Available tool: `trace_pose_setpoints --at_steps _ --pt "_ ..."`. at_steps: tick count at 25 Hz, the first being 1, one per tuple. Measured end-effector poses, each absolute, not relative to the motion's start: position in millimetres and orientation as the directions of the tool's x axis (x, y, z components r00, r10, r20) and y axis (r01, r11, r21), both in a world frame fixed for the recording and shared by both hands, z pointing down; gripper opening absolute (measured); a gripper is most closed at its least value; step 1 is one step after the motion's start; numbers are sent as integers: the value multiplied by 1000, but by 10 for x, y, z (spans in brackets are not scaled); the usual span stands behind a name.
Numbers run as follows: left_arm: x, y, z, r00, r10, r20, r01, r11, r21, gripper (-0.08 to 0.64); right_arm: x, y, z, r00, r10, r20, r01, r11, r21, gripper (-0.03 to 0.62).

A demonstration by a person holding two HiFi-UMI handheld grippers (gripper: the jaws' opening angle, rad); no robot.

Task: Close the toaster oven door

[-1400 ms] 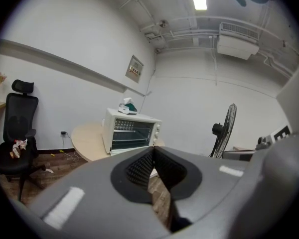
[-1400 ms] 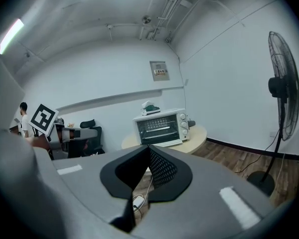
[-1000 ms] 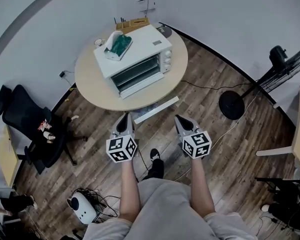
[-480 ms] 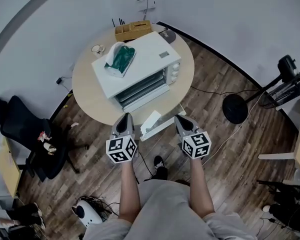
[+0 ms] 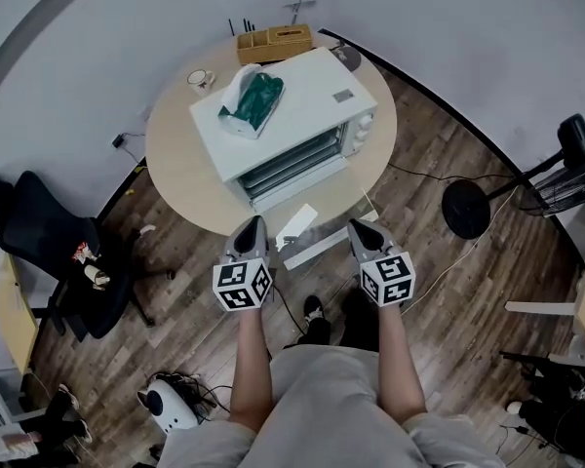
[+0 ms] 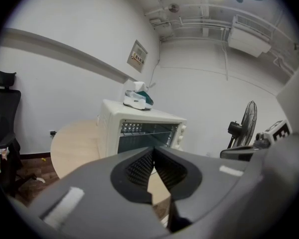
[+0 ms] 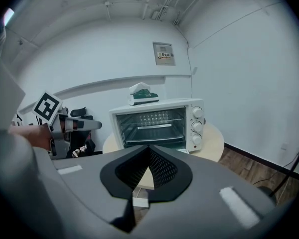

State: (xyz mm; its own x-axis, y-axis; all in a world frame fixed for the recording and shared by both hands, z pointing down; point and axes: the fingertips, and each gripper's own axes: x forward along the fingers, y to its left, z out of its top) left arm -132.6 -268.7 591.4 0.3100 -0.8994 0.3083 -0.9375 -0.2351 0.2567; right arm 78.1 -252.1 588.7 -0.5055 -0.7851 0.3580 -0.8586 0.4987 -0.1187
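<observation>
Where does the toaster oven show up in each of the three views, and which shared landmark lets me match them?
Head view: toaster oven at upper centre, on the round table.
Left gripper view: toaster oven at centre, slightly left, seen at an angle.
Right gripper view: toaster oven at centre, its open front facing the camera.
Shared landmark: the green and white packet on the oven's top.

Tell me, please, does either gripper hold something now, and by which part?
Nothing is held. The left gripper and the right gripper both have their jaws together and empty, short of the toaster oven.
</observation>
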Motion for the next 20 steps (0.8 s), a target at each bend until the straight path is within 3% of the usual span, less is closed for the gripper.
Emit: trace_pose_setpoints --at_steps 8,15,17,20 --pt "-1327 -2389 6756 405 -812 421 -895 -259 362 58 574 -2511 6134 -561 -700 442 -798 600 -62 0" --pt "-1262 -2073 7612 493 -712 500 -811 -168 560 63 314 -2421 6354 -619 -586 523 -703 711 -36 -2" --pt "-1237 -2002 7787 510 -699 501 -779 -127 615 109 290 -2376 6409 -625 -570 533 -692 721 -40 -1" --pt "-1187 -1952 7998 521 -690 503 -743 -77 664 119 289 -2354 6504 -624 -554 552 -688 724 -51 -2"
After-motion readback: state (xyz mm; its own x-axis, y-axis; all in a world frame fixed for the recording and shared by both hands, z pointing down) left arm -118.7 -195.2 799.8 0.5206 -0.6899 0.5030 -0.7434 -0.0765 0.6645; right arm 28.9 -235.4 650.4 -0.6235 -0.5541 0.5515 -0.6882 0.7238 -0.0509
